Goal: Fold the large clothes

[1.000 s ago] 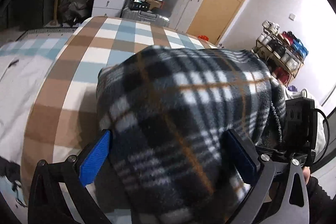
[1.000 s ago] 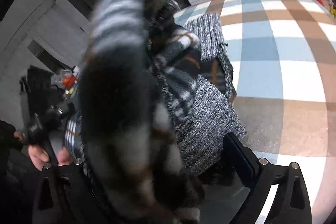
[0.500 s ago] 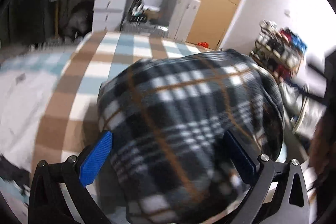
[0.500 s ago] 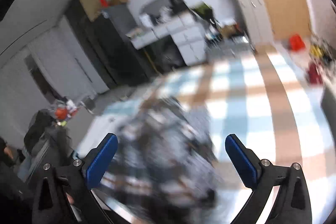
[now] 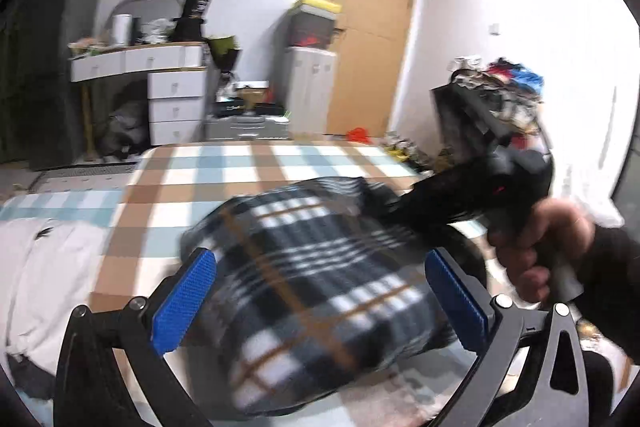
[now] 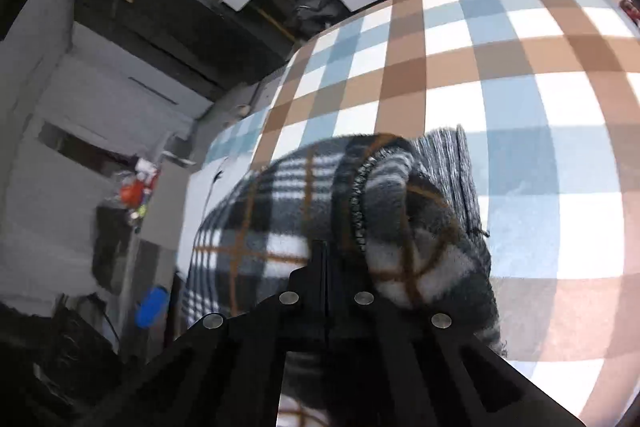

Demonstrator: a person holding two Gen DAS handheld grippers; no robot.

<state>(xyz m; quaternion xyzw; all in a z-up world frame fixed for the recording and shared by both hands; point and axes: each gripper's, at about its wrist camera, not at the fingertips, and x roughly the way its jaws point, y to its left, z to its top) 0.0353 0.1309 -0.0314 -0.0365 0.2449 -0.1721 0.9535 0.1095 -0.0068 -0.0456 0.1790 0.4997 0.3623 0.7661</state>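
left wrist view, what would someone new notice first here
The plaid fleece bundled in the foreground between the open left tongs, whose blue pads flank it without pressing. It lies on a brown, blue and white checked bed. At right a hand holds the right tongs, shut, with fleece bunched around the tips.

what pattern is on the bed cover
Brown, light blue and white checks on the bed cover, clearest in the right wrist view.

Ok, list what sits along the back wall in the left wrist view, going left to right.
White desk with drawers → grey suitcase → grey cabinet with stacked boxes on top → wooden door → cluttered rack, partly behind the other gripper's body.
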